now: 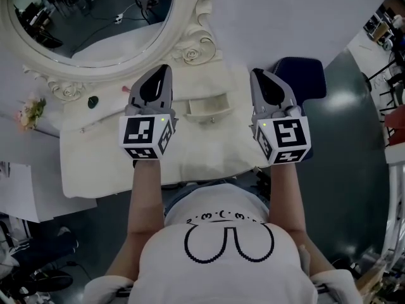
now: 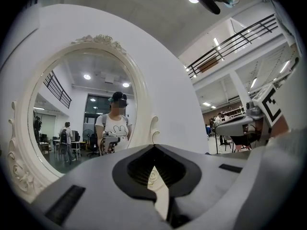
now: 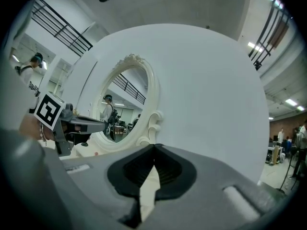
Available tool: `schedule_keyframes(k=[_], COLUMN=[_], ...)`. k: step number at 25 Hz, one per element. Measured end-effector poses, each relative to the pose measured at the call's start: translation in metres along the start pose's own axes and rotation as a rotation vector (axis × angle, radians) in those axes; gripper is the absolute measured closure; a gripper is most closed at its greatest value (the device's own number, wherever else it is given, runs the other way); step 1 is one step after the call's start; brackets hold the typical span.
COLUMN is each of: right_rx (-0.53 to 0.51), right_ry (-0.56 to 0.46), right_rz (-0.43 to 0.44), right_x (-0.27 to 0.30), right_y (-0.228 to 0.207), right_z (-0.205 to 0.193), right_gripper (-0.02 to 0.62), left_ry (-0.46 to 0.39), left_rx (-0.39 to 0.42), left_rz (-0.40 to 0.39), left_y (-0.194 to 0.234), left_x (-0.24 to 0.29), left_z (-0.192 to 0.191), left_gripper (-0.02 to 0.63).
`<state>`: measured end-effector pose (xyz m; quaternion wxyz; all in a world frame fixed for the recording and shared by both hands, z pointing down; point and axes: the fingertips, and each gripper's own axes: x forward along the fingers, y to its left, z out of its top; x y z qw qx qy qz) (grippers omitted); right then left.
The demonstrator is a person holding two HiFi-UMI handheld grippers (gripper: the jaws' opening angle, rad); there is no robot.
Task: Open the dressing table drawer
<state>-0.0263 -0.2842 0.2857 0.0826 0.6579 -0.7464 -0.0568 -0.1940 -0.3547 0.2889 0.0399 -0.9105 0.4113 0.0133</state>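
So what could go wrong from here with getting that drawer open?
1. Both the left gripper and right gripper are shut and empty; unless one opens first, it may just bump the small drawer instead of catching it.
2. The mirror frame stands right behind the drawer, so a reach that overshoots could knock it.
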Motion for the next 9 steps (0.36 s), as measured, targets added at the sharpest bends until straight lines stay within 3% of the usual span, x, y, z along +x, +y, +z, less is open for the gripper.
schedule_keyframes(k=[9], right_rx=[0.003], right_ry=[0.000], right_rz=[0.006], right_x=[-0.0005], right_y=[0.0016], right_z=[-0.0001], right_gripper=[0.600], left_ry=[-0.014], left_rx=[-0.002], left_rz=[-0.005], left_y=[0.0010], left_x=[0.0025], left_z=[0.0047], left_gripper=[0.607])
